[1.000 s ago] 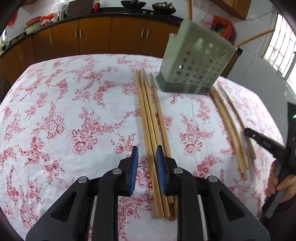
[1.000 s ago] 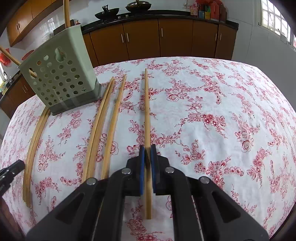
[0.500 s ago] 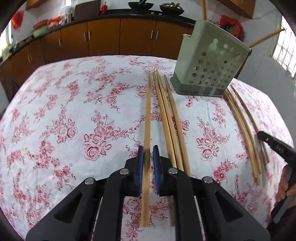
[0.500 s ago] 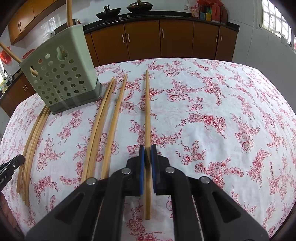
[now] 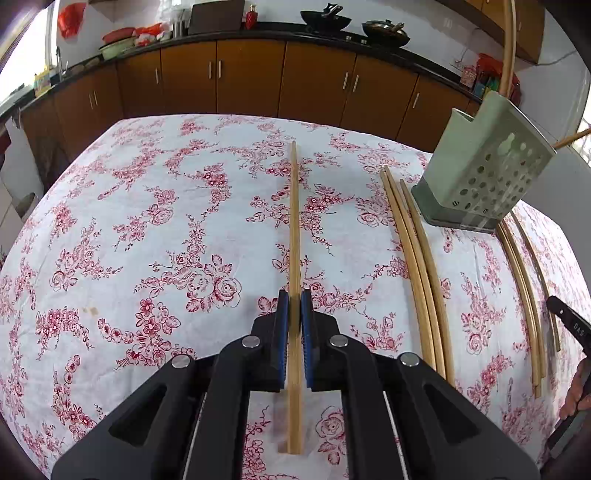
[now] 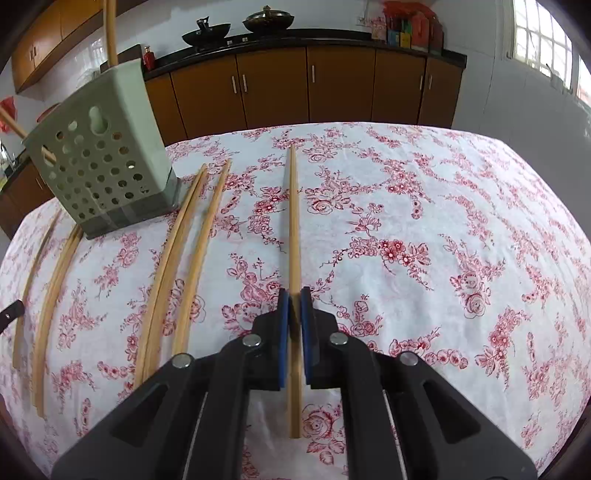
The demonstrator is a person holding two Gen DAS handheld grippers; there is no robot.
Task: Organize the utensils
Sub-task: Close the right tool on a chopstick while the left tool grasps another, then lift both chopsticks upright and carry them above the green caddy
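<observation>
Oddly, both left tongs [image 5: 294,302] and right tongs [image 6: 294,300] pinch a chopstick [image 5: 294,221], its middle hidden.

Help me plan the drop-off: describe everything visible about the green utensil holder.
The green utensil holder is a pale green, plastic-looking square caddy with round holes in its walls and a darker grey-green base. It stands on the floral tablecloth, appearing tilted through the fisheye. Wooden sticks already poke from its top. Loose chopsticks lie on either side, by its base.
</observation>
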